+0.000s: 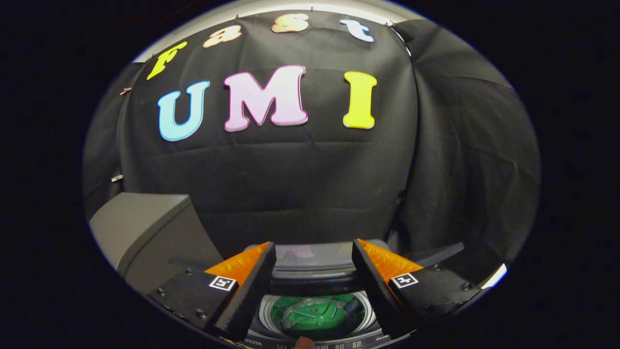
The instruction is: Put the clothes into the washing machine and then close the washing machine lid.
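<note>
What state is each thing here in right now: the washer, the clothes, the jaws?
Washing machine: lid up, drum open to view.
Green clothes: lying inside the drum, below and between the fingers.
Gripper: jaws spread wide, holding nothing.
Grey box: beside the machine, top closed.

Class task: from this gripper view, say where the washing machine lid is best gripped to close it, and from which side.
Tongs are open above the drum, green clothes inside. The raised lid stands just beyond the fingers; probably grip its free upper edge from the front, then swing it down.
</note>
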`<state>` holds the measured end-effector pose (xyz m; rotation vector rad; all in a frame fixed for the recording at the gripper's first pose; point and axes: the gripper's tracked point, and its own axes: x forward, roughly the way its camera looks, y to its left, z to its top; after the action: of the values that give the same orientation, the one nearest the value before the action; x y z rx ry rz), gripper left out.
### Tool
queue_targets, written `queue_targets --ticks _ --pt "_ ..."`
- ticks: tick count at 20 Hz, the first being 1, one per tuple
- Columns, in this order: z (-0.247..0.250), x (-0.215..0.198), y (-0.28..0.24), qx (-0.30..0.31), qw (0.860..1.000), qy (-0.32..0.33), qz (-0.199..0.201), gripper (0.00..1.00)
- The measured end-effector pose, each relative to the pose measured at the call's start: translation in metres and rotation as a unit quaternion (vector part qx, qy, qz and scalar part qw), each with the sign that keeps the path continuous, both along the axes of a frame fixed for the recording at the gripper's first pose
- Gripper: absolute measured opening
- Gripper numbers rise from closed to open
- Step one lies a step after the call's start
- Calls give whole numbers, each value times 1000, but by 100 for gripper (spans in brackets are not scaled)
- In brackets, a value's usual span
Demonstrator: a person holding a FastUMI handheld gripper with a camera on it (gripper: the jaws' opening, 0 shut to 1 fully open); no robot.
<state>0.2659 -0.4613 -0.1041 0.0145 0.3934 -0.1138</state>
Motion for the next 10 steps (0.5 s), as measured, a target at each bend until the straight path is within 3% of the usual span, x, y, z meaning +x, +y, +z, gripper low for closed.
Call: queue_targets --ticks 5,10 --pt "-85 -22 4 5 997 75 6 100" --pt "-131 -47 -6 27 992 121 -15 100"
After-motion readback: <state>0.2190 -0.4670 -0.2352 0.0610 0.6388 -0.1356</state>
